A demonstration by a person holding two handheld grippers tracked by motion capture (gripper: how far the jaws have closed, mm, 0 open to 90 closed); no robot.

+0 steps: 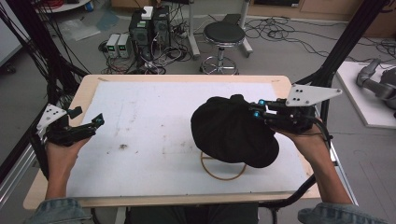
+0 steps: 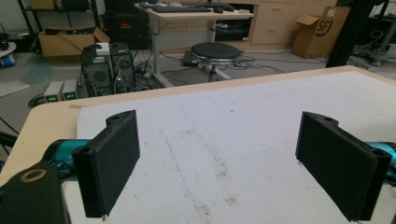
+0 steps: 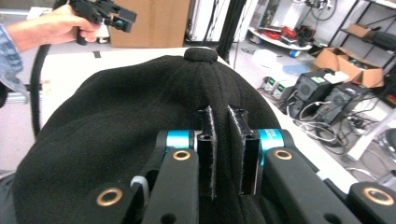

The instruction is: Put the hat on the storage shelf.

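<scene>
High view: a wooden bench covered by a white sheet, stained in places. A black cap sits right of centre on the sheet, raised over a tan ring-shaped stand whose lower arc shows in front of it. The right tool, held in the person's right hand, meets the cap at its right side, near the crown. The left tool, held in the left hand, hangs over the left edge of the sheet, well apart from the cap.

Right gripper view: the two black jaws of the right tool stand nearly together, clenched on a fold of the cap's fabric; the top button of the cap lies just beyond the jaw tips. The left hand and its tool appear farther off, at upper left.

Left gripper view: the jaws of the left tool stand wide apart, released, with bare sheet between them and nothing held. Beyond the bench edge: a black stool and computer cases on the floor
</scene>
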